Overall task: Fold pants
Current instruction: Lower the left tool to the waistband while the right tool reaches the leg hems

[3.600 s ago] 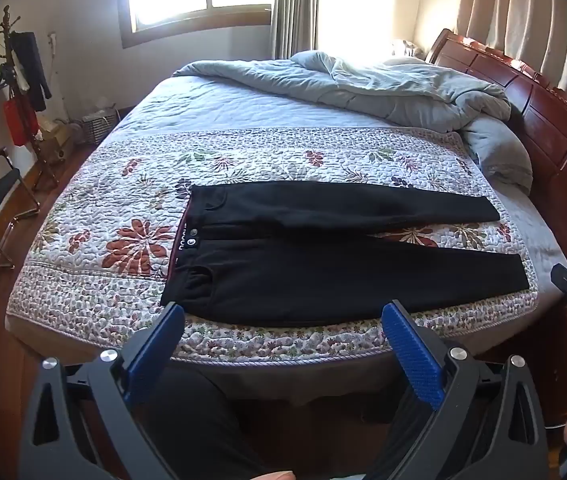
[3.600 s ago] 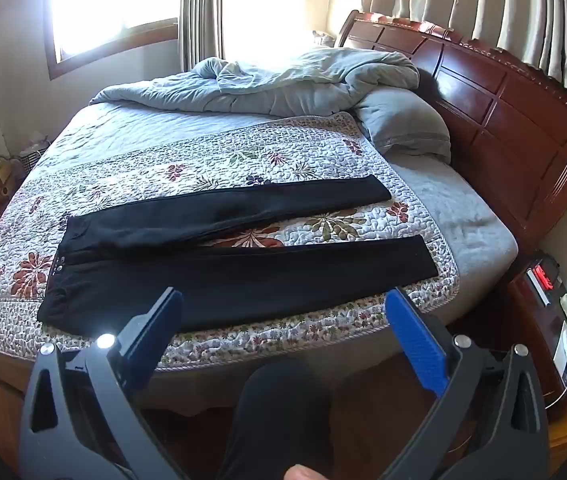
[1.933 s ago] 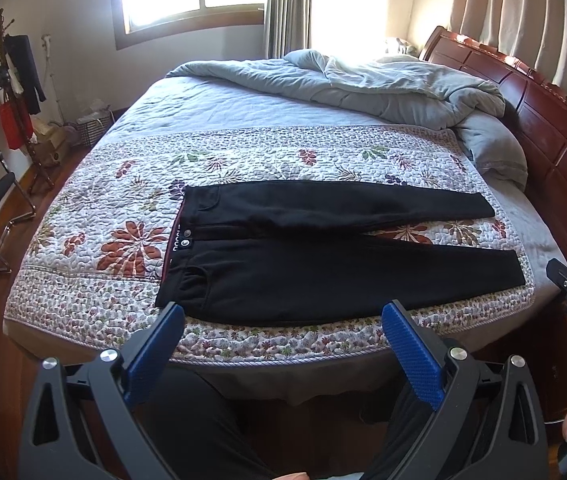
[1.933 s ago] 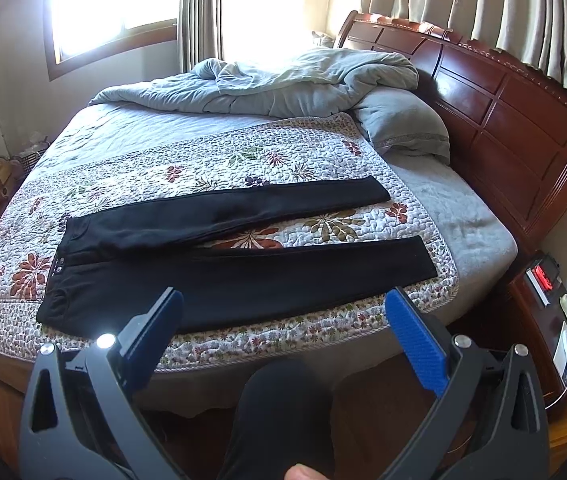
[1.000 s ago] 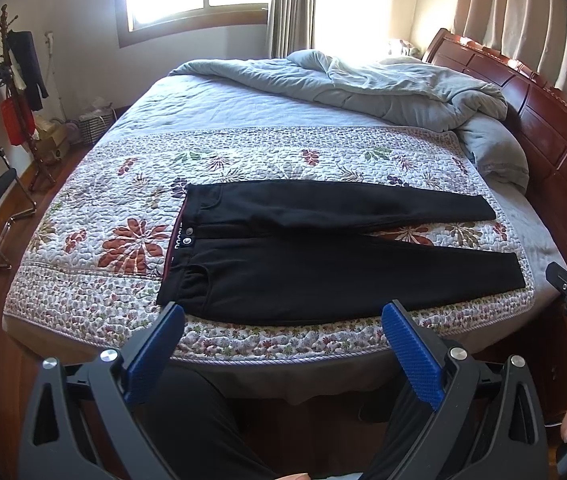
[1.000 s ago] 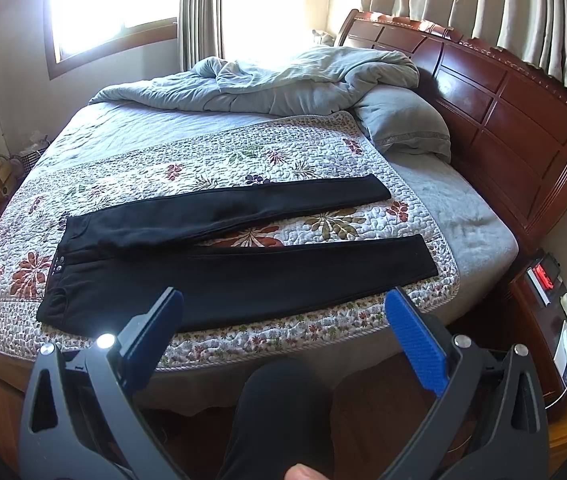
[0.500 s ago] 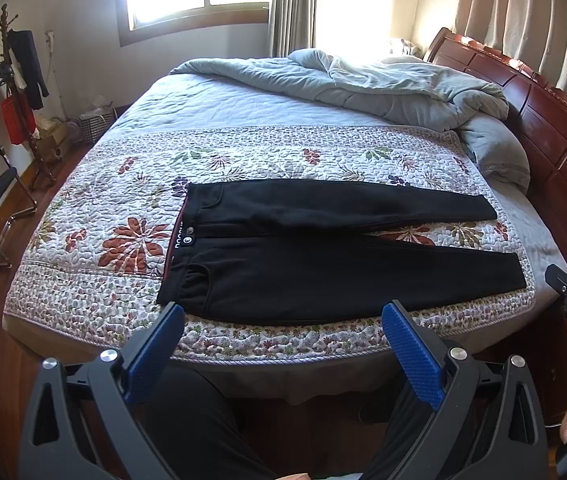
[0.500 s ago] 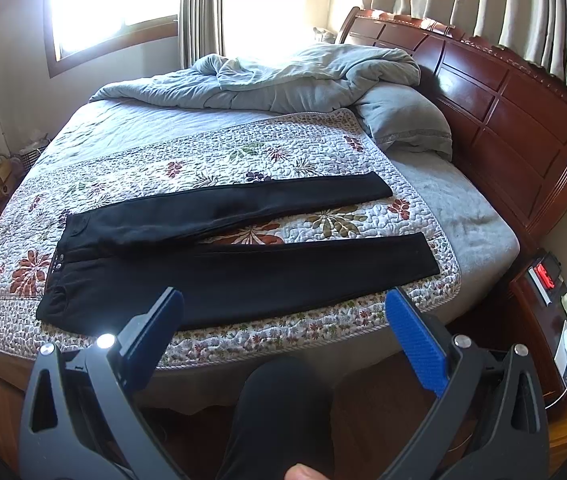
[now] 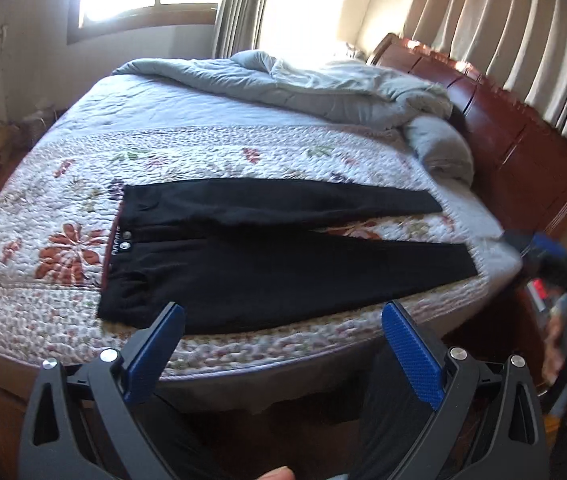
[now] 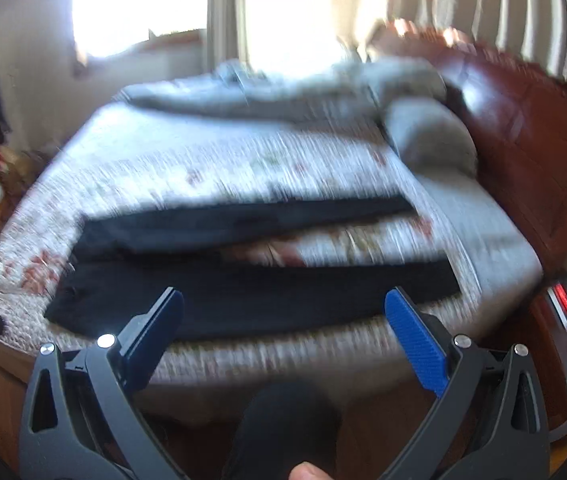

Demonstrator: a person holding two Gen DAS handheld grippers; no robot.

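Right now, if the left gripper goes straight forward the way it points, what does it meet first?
Most likely the pants. The open left gripper points at their near leg, which lies flat on the quilt by the bed's near edge. Nothing shows between them, though depth is hard to judge in this fisheye view.

We see the pants [image 9: 267, 256] lying flat on the quilt [image 9: 43, 280] near the bed's [image 9: 243, 364] front edge, waistband to our left, legs running right. Behind them lies a bunched duvet [image 9: 323, 88]; the pillow [image 9: 439, 152] and headboard [image 9: 523, 160] are at right.
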